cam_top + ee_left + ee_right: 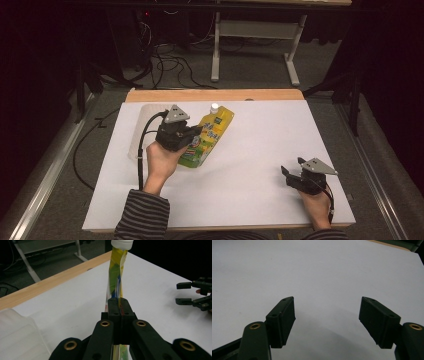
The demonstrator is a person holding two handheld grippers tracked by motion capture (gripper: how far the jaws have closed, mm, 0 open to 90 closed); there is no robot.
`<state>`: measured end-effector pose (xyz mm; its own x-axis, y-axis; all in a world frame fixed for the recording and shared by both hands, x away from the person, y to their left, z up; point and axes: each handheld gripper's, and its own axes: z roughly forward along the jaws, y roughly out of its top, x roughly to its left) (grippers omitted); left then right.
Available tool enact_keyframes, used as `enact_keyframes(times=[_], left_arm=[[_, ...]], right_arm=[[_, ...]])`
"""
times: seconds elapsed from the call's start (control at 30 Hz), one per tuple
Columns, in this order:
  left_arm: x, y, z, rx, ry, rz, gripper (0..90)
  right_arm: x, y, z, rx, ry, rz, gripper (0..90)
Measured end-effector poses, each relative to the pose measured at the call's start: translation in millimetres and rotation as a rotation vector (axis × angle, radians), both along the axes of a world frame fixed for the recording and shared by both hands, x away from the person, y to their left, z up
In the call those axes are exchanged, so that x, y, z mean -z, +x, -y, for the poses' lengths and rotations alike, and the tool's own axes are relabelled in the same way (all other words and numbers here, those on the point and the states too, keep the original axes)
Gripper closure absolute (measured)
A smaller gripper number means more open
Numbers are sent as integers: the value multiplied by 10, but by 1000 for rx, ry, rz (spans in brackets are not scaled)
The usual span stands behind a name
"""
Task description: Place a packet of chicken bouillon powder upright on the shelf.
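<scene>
White tabletop (250, 150): left gripper (119, 305) clamps yellow spout pouch (115, 277) (lifted, probably); right gripper (327, 315) gapes idle. Next: place pouch.

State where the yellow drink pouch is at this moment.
In the high view the yellow drink pouch sits left of the table's middle, clamped in the left gripper, beside a translucent container.
</scene>
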<state>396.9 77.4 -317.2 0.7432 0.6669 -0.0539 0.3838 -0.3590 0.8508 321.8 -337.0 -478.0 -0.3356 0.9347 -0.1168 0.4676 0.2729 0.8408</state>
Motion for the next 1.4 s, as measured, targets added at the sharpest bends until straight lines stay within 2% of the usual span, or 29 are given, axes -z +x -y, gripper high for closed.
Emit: enact_keyframes(times=[0.47, 0.97, 1.2, 1.4], left_arm=[[-81, 13, -289, -54, -22, 26, 900], [-193, 56, -671, -148, -71, 67, 900], [-219, 72, -871, -202, -63, 81, 900], [-186, 100, -970, -226, -50, 91, 900]], right_arm=[[2, 2, -4, 2, 1, -3, 297], [2, 7, -5, 0, -4, -2, 297], [4, 7, -10, 3, -2, -5, 297], [4, 9, -17, 3, -9, -9, 297]])
